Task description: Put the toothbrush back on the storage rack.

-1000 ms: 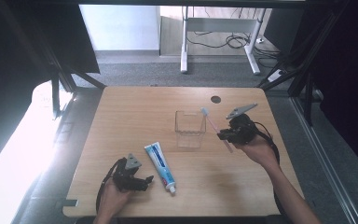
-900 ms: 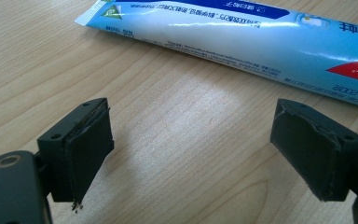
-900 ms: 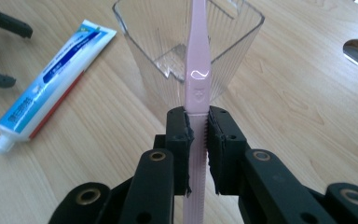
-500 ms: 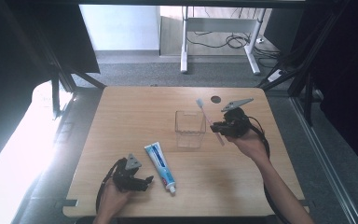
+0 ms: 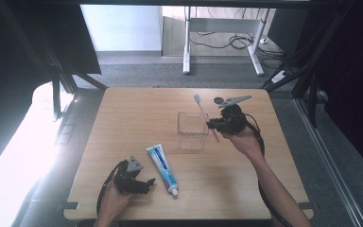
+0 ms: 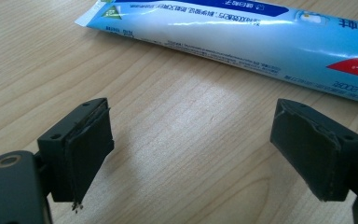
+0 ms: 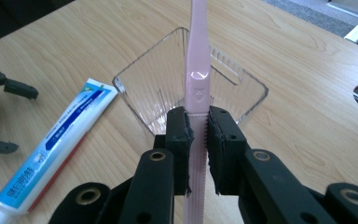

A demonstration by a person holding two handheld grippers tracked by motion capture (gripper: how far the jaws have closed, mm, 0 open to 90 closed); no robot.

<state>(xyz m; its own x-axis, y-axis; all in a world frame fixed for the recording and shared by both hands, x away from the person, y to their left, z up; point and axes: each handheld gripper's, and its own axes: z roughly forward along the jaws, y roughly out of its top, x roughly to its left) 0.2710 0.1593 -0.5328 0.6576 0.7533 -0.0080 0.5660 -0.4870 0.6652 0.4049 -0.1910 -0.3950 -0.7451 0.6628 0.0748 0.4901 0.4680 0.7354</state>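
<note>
The right claw (image 7: 198,135) is clamped on the pink toothbrush (image 7: 198,74), pinching its handle low down, with the rest of the handle rising straight past the pads. From above, the toothbrush (image 5: 204,118) slants with its bristle head toward the far edge of the worktop (image 5: 123,123), just beside the right wall of the clear square cup (image 5: 192,131), which stands near the worktop's middle. The left claw (image 6: 191,154) sits with its jaws wide apart and nothing between them, near the worktop's front edge, the toothpaste tube (image 6: 242,42) lying just beyond its tips.
</note>
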